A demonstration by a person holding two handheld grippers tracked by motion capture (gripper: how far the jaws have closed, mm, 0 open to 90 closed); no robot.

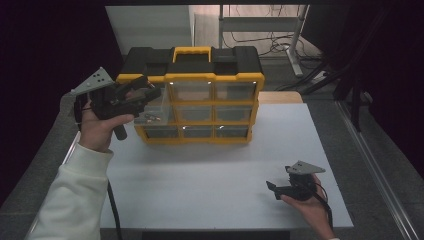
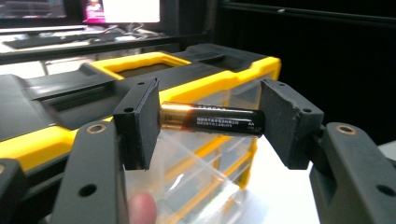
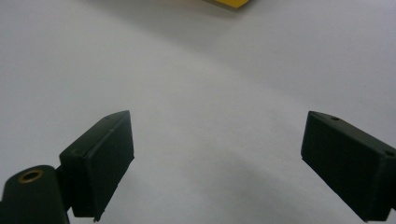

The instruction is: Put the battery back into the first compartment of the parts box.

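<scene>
A black-and-yellow organizer box (image 1: 200, 92) with clear drawers stands at the back of the white table (image 1: 215, 170). My left gripper (image 1: 145, 94) is raised at its upper left corner, above a pulled-out clear drawer (image 1: 152, 114) with small items inside. In the left gripper view the left gripper (image 2: 210, 121) is shut on an AA battery (image 2: 212, 120), black with a copper end, held lengthwise by its two ends over the box (image 2: 140, 74). My right gripper (image 1: 274, 188) rests low near the table's front right. The right gripper (image 3: 215, 163) stands open above bare white table (image 3: 196, 70).
A yellow handle (image 1: 192, 51) tops the box. Beyond the table are a metal desk frame (image 1: 260, 25) and cables on the floor. A rail (image 1: 375, 165) runs along the right side. A monitor (image 2: 126, 9) glows behind the box.
</scene>
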